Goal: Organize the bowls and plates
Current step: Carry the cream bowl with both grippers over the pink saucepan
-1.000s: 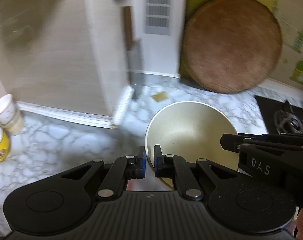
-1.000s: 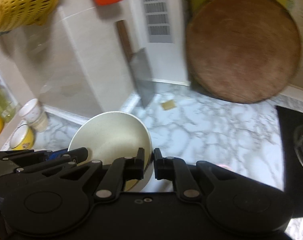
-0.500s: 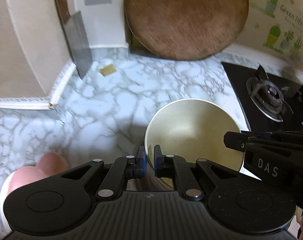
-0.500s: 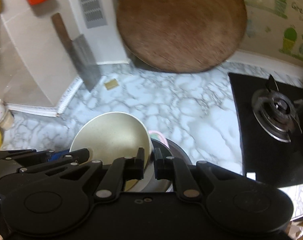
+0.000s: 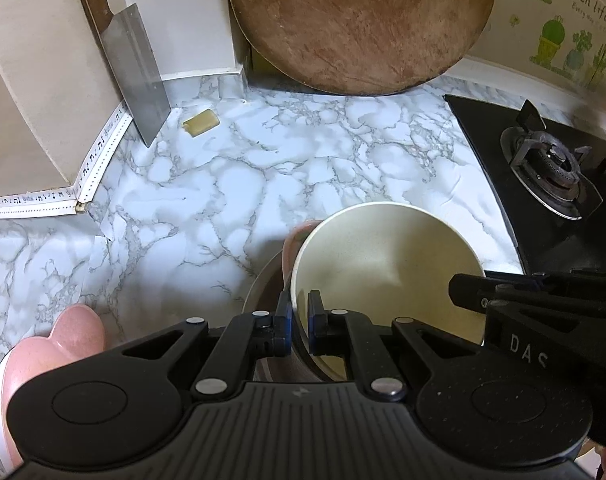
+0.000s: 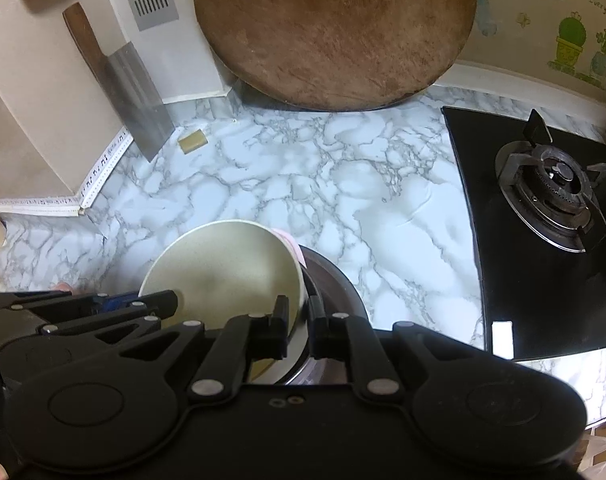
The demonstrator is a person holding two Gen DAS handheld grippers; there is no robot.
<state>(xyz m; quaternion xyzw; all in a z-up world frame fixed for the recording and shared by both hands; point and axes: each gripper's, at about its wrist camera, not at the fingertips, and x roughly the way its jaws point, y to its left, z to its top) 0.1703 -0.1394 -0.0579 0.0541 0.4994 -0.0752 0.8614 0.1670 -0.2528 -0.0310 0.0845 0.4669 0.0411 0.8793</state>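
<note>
Setting: marble-patterned countertop [image 5: 263, 168] ran from a tiled wall at the far side to a black gas hob [image 6: 543, 216] at the right; a round wooden board [image 5: 359, 20] leaned against the far wall, with a cleaver [image 5: 135, 68] propped at the far left.

Held item: cream bowl [image 5: 383, 256], tilted and raised over the near middle of the counter, gripped at 2 opposite points of its rim.

Left gripper [image 5: 299, 322]: jaws closed on the bowl's near-left rim, 1 pad inside the wall and 1 outside.

Right gripper [image 6: 299, 320]: jaws closed likewise on the bowl's right rim, as the right wrist view showed.

Stack below: dark metal bowl [image 6: 335, 280] sat on the counter directly beneath the cream bowl, with a pink rim [image 6: 291, 242] showing between them; whether the cream bowl touched them could not be told.

Other tableware: pink heart-shaped dish [image 5: 51, 344] lay at the near left, apart from the stack.

Done so far: judged from the layout, at least 2 pieces were already nested at the near middle, and the cream bowl was brought over them.

Left to do: the cream bowl appeared not yet seated or released; the pink heart-shaped dish probably awaited sorting.

Progress: likely around the middle of the task, though items outside both views could not be counted.
</note>
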